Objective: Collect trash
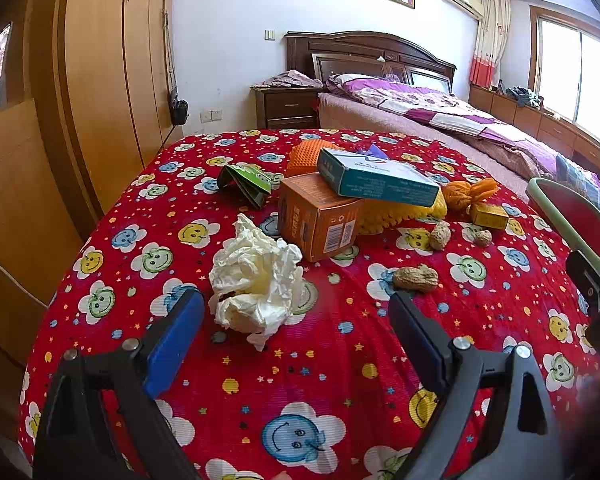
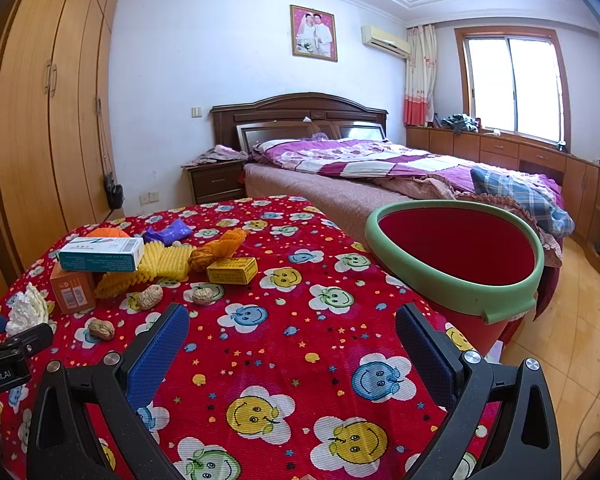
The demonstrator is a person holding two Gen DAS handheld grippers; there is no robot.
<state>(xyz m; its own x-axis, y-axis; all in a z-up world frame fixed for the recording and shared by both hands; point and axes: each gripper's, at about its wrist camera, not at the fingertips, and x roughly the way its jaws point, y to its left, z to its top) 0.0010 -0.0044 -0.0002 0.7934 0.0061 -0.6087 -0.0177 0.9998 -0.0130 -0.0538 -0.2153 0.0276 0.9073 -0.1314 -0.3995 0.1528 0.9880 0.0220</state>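
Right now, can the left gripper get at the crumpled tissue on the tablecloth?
Probably yes. The left gripper is open, the crumpled tissue lies just ahead between its jaws, and nothing sits between them; the orange box stands behind.

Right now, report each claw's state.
Left claw: open, holding nothing, crumpled tissue just ahead.
Right claw: open, holding nothing.

On the worktop [image 2: 300, 360] the crumpled tissue [image 1: 256, 280] lies nearest left; behind it one box [image 1: 376, 180] rests atop another [image 1: 320, 216]; the bin [image 2: 456, 280] stands right.
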